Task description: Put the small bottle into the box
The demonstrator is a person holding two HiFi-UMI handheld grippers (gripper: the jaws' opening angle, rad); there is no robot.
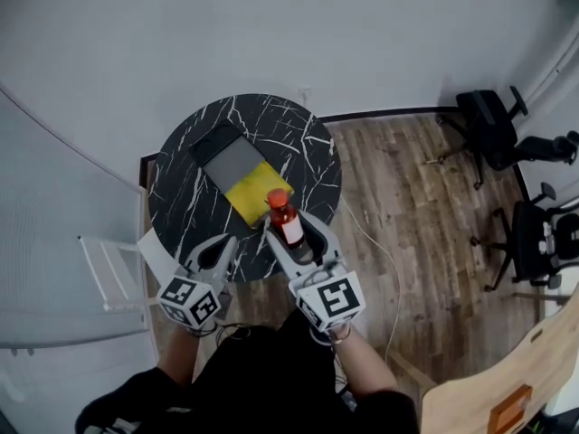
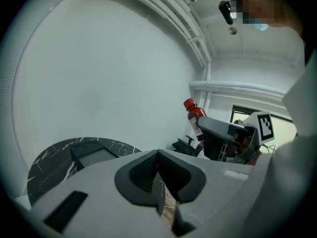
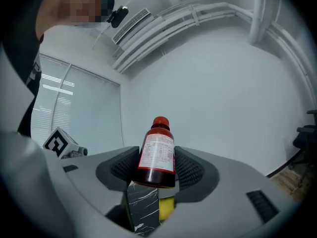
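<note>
The small bottle (image 1: 287,221), dark red with a red cap and a white label, stands upright between the jaws of my right gripper (image 1: 296,233), which is shut on it above the near edge of the round black marble table (image 1: 181,197). In the right gripper view the bottle (image 3: 157,152) fills the gap between the pads. The box (image 1: 233,163), dark with a grey inside and a yellow part at its near end, lies on the table just beyond the bottle. My left gripper (image 1: 220,250) is shut and empty at the table's near edge, left of the bottle (image 2: 194,114).
Two black office chairs (image 1: 496,132) stand on the wooden floor at the right. A white rack (image 1: 113,271) stands left of the table, and a light wooden board (image 1: 507,382) sits at the bottom right. A thin cable (image 1: 380,251) runs across the floor.
</note>
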